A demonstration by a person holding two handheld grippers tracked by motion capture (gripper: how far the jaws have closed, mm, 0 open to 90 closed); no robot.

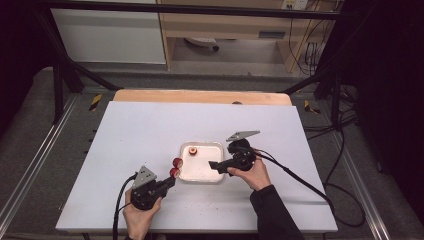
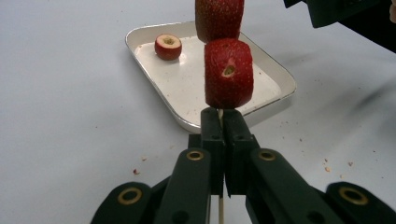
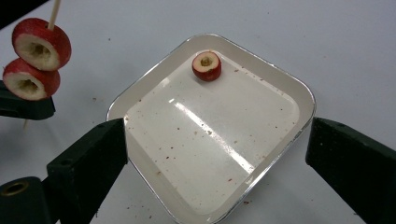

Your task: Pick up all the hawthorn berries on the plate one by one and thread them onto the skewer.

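Observation:
My left gripper point(image 2: 223, 114) is shut on a thin wooden skewer point(image 2: 220, 210) that carries two red strawberry pieces point(image 2: 229, 72), one above the other. In the high view this gripper point(image 1: 170, 181) sits just left of a white square tray point(image 1: 205, 171), the skewered pieces point(image 1: 175, 167) at the tray's left rim. One more hollowed strawberry piece point(image 1: 192, 150) lies in the tray's far left corner. My right gripper point(image 3: 217, 135) hangs open over the tray point(image 3: 310, 108), nothing between its fingers, with the lone piece point(image 3: 207, 66) ahead of it. The skewered pieces point(image 3: 37, 60) show at its upper left.
The tray rests near the middle of a white table point(image 1: 150, 125), with red crumbs on its floor and around it. A wooden strip point(image 1: 200, 96) runs along the table's far edge. Black cables point(image 1: 300, 180) trail from both grippers toward the near side.

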